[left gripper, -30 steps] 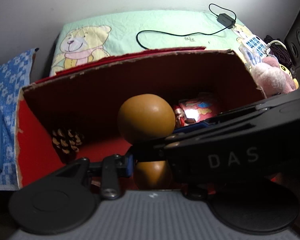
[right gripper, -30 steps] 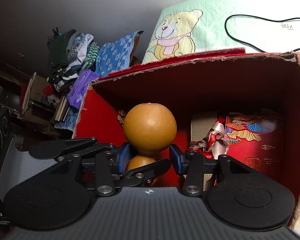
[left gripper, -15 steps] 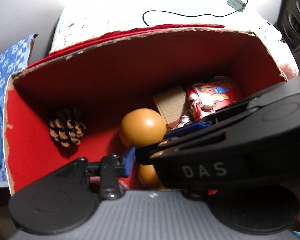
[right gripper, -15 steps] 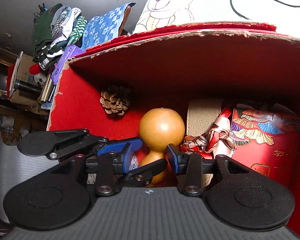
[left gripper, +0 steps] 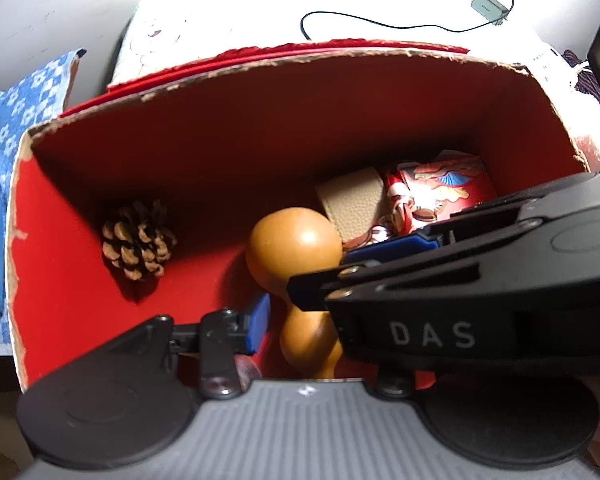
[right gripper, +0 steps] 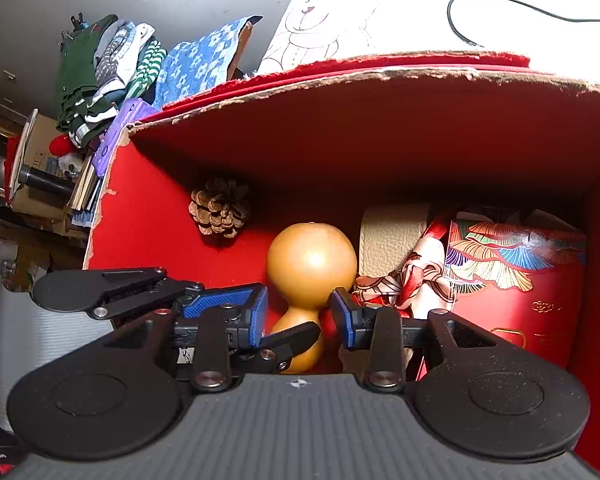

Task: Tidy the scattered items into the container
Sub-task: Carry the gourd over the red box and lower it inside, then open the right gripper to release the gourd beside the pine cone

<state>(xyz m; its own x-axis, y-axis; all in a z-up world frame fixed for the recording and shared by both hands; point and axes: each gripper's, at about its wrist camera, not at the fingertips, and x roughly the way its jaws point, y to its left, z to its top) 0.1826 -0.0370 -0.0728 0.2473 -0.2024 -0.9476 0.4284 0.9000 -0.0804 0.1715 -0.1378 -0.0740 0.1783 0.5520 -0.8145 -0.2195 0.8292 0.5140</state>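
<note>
An orange gourd [left gripper: 292, 244] lies low inside the red cardboard box [left gripper: 60, 260], its big bulb toward the back wall. My right gripper [right gripper: 300, 316] is open, its blue pads on either side of the gourd's [right gripper: 312, 260] narrow neck, and red floor shows in both gaps. My left gripper [left gripper: 308, 320] reaches in from the left and is open too. Its left pad stands just clear of the small bulb, and its right finger is hidden behind the right gripper's black frame lettered DAS [left gripper: 432, 334].
Inside the box [right gripper: 140, 220] lie a pine cone [right gripper: 220, 208], a beige case [right gripper: 388, 236], a patterned scarf [right gripper: 412, 280] and a red patterned tin [right gripper: 512, 280]. Behind it are a teddy-bear quilt [right gripper: 324, 16] and a black cable [left gripper: 380, 24]. A clothes pile [right gripper: 100, 68] sits left.
The gourd stood high above the box rim between the pads. It now sits deep in the box and looks smaller in both views. Both grippers have tipped down over the box.
</note>
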